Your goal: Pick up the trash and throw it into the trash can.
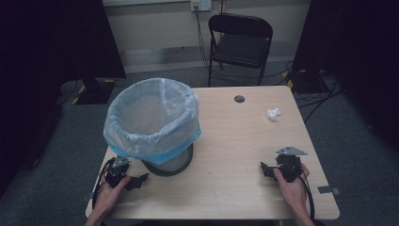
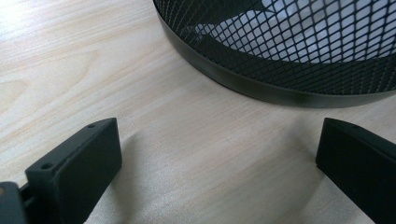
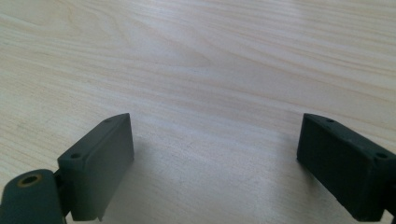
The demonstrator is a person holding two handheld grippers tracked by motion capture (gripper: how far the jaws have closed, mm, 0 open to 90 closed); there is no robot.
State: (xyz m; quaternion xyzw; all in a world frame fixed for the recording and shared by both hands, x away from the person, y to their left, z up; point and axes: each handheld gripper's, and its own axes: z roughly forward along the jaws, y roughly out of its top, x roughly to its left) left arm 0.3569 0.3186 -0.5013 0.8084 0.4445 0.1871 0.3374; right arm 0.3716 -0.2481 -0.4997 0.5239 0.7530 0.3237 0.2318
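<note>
A black mesh wastebasket (image 1: 167,162) lined with a pale blue plastic bag (image 1: 153,117) stands on the left half of the wooden table (image 1: 235,141). A crumpled white paper ball (image 1: 273,113) lies at the table's far right. My left gripper (image 1: 140,181) rests near the front left corner, just below the basket, jaws wide apart and empty; its own view has the mesh base (image 2: 280,56) right ahead. My right gripper (image 1: 264,169) sits at the front right, open over bare wood (image 3: 210,70), well short of the paper ball.
A round dark cable port (image 1: 239,99) is set in the table's far middle. A black folding chair (image 1: 240,42) stands behind the table, with cables on the floor to the right. Strips of tape (image 1: 329,189) mark the front corners.
</note>
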